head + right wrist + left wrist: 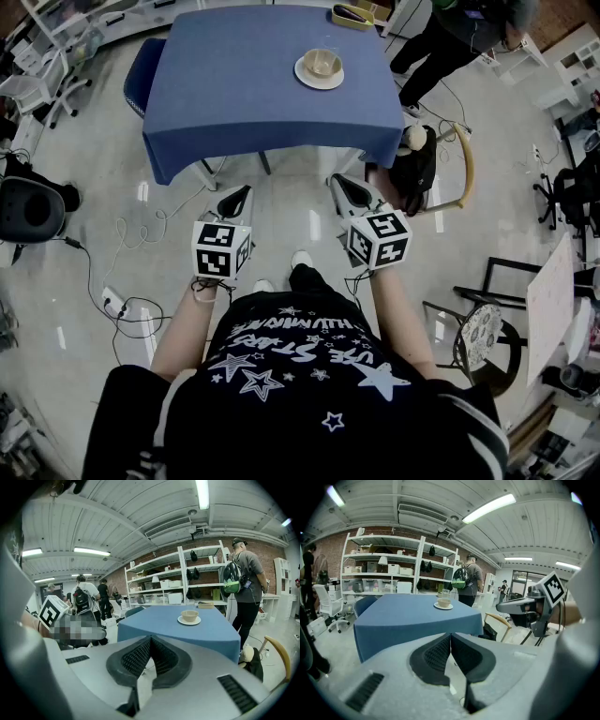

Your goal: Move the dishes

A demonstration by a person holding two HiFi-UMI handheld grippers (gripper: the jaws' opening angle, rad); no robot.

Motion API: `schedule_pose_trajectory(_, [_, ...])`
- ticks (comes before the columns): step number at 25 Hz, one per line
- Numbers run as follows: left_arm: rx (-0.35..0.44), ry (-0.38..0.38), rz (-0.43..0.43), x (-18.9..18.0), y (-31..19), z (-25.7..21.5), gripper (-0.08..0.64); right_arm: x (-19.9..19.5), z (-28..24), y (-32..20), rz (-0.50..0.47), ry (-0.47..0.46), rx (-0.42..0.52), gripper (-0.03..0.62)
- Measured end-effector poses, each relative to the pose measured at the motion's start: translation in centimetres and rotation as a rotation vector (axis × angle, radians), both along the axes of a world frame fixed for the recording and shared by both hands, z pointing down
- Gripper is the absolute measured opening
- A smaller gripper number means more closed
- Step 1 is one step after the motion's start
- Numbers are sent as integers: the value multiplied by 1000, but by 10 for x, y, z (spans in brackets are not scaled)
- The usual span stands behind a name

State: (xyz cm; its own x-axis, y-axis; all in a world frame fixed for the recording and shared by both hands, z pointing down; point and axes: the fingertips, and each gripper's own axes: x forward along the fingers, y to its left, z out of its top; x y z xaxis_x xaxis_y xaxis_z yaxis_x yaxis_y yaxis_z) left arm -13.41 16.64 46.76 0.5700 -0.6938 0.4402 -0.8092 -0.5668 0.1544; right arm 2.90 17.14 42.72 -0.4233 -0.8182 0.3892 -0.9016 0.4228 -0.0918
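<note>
Left gripper (451, 639), right gripper (150, 641): both jaw pairs pressed together, nothing held. Bowl (321, 63) on plate (305, 77), blue table (244, 94), well ahead of both.

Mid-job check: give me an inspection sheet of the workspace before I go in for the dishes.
Surface: table under a blue cloth, ahead of both grippers.
Job's things: bowl sitting on a plate, toward the table's far right; a glass just behind them.
Clutter: yellowish tray at the far edge; contents unclear.
Grippers: left gripper and right gripper both shut, fingers together, nothing between them, held short of the table.
Cables: loose cable and power strip on the floor at left.
Surroundings: blue chair at the table's left; wooden chair with a black bag at right; a person by the far right corner.
</note>
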Motion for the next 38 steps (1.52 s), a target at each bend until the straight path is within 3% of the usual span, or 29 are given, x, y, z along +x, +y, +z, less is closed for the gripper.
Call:
schedule_pose_trajectory(15, [-18, 21, -14, -31, 26, 6, 20, -29, 1, 22, 2, 7, 4, 3])
schedule_pose_trajectory(26, [-1, 34, -2, -53, 35, 6, 21, -37, -2, 36, 82, -75, 24, 6])
schedule_pose_trajectory(38, [-6, 17, -11, -32, -2, 10, 21, -7, 13, -15, 101, -90, 11, 210])
